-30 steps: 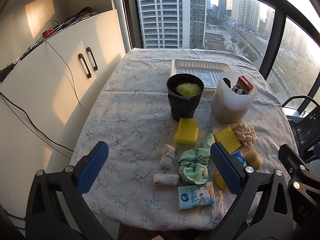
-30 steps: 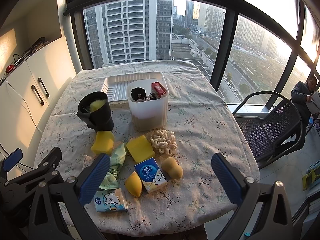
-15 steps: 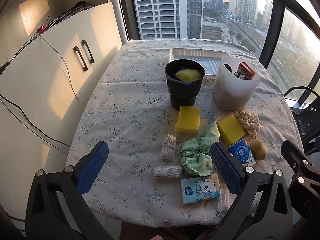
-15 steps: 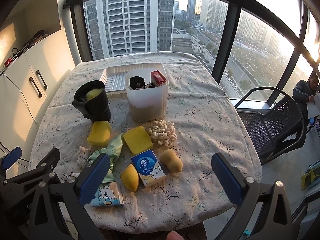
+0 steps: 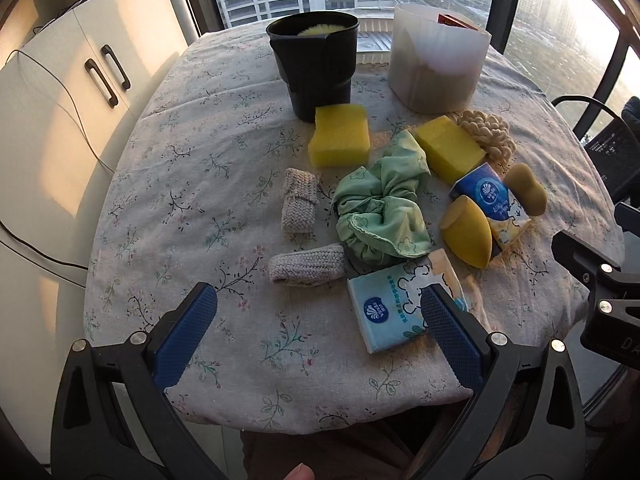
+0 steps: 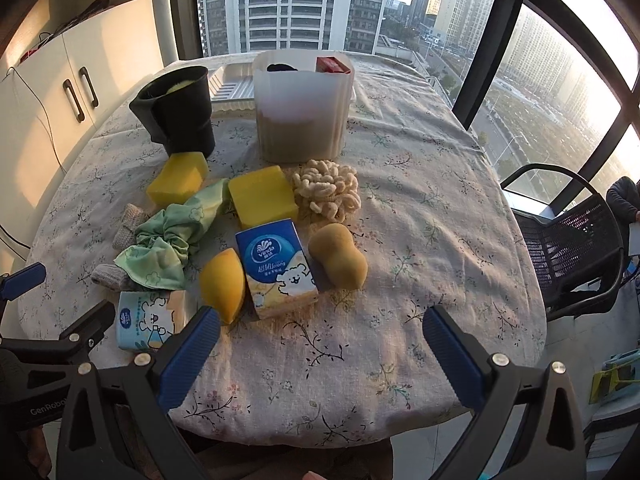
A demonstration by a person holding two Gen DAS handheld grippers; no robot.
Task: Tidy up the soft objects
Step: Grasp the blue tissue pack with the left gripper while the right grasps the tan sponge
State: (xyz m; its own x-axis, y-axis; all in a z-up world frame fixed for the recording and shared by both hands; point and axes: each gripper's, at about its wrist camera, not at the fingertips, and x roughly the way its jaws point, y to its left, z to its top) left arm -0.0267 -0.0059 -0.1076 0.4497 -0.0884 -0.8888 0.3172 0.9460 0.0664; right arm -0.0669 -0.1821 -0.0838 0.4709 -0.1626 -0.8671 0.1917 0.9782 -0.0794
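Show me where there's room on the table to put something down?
Bare cloth lies left of the knit rolls, toward the cabinet, and right of the peanut sponge, toward the chair. It is crowded from the scrunchie to the tissue packs.

Low warm sun through windows [image 6: 520,80], soft shadows, hazy glare, fisheye edges bent

White tray [image 6: 232,86] mostly hidden behind black cup [image 6: 180,108] & translucent bin [image 6: 304,116] in right wrist view; bin's contents show only as a dark thing and a red box [image 6: 330,65] at the rim, can't tell what. Teal tissue pack [image 5: 394,310] partly covered by a left finger [image 5: 450,334]. Lower knit roll [image 6: 108,276] half under green scrunchie [image 6: 168,244], and person [image 6: 624,204] cut off by right edge.
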